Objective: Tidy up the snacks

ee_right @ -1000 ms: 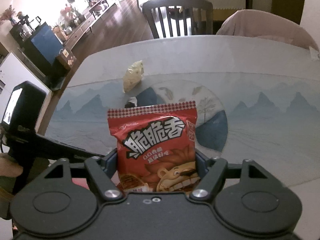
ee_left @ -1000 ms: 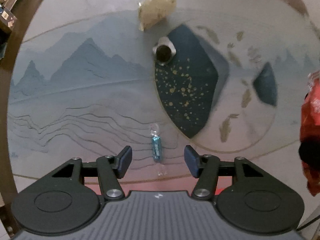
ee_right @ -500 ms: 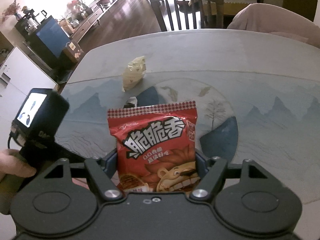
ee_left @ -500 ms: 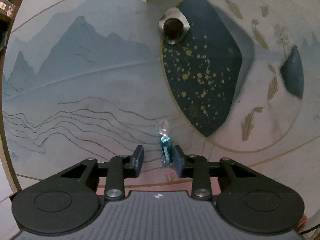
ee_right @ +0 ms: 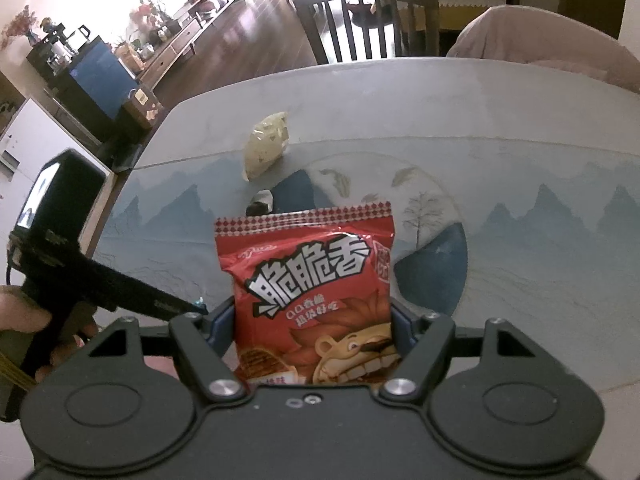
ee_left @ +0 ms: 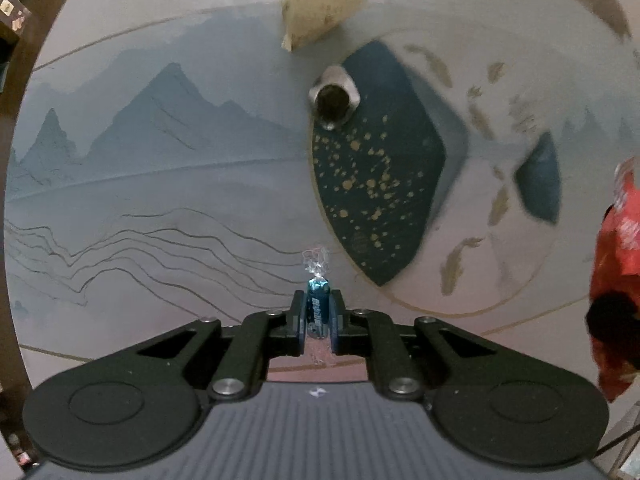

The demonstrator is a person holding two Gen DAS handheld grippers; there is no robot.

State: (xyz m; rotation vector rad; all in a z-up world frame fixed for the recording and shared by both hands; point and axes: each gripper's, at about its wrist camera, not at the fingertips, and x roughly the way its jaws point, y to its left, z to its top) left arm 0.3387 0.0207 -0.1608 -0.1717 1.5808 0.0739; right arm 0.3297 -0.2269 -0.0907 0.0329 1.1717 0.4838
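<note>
My left gripper point(ee_left: 317, 312) is shut on a small blue-wrapped candy point(ee_left: 317, 306) with clear twisted ends, just above the painted tabletop. My right gripper point(ee_right: 312, 324) is shut on a red snack bag point(ee_right: 310, 280) with white lettering and holds it upright above the table; the bag also shows at the right edge of the left wrist view point(ee_left: 618, 264). A pale yellow snack bag point(ee_left: 322, 4) lies farther back on the table, and a small dark snack in a silvery wrapper point(ee_left: 334, 98) lies nearer. Both also show in the right wrist view, the yellow bag point(ee_right: 266, 148) behind the wrapped snack point(ee_right: 260, 204).
The table point(ee_right: 500, 128) carries a blue mountain painting with a round motif point(ee_left: 380, 184). A dark wooden chair point(ee_right: 366, 20) and a pink-covered chair point(ee_right: 540, 44) stand at its far edge. The left gripper's body and a hand point(ee_right: 60, 280) show at left in the right wrist view.
My left gripper's jaws have closed from wide open onto the blue candy and it has lifted off the table. The right gripper keeps holding the red bag.
</note>
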